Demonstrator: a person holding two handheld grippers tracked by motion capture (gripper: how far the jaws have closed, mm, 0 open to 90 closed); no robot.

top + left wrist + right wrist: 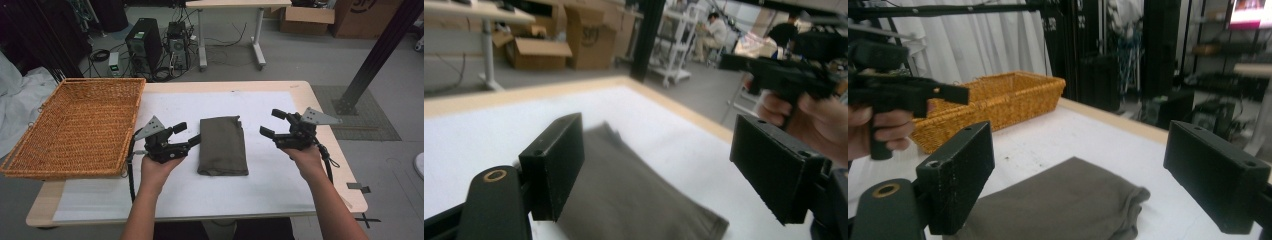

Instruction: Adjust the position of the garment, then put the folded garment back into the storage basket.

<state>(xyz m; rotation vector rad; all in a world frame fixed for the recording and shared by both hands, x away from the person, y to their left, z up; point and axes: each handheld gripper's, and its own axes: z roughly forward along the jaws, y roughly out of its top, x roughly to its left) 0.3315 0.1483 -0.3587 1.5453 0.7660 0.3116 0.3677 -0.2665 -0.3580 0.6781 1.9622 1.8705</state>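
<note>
A folded olive-brown cloth (222, 146) lies flat on the white mat in the middle of the table. My left gripper (188, 134) hovers just left of it, open, jaws pointing at the cloth's left edge. My right gripper (271, 123) hovers to the cloth's right, open, and holds nothing. In the left gripper view the cloth (634, 195) lies below and between the wide-spread jaws of the left gripper (659, 135), and the right gripper (794, 75) shows farther off. In the right gripper view the cloth (1063, 200) lies under the open right gripper (1078, 145), untouched.
A wicker basket (95, 80) rests on the table's left end, overhanging the edge; it also appears as the basket (998, 100) beyond the cloth. A black slanted post (380, 50) stands off the right corner. Computer towers (145, 45) and cables sit on the floor behind.
</note>
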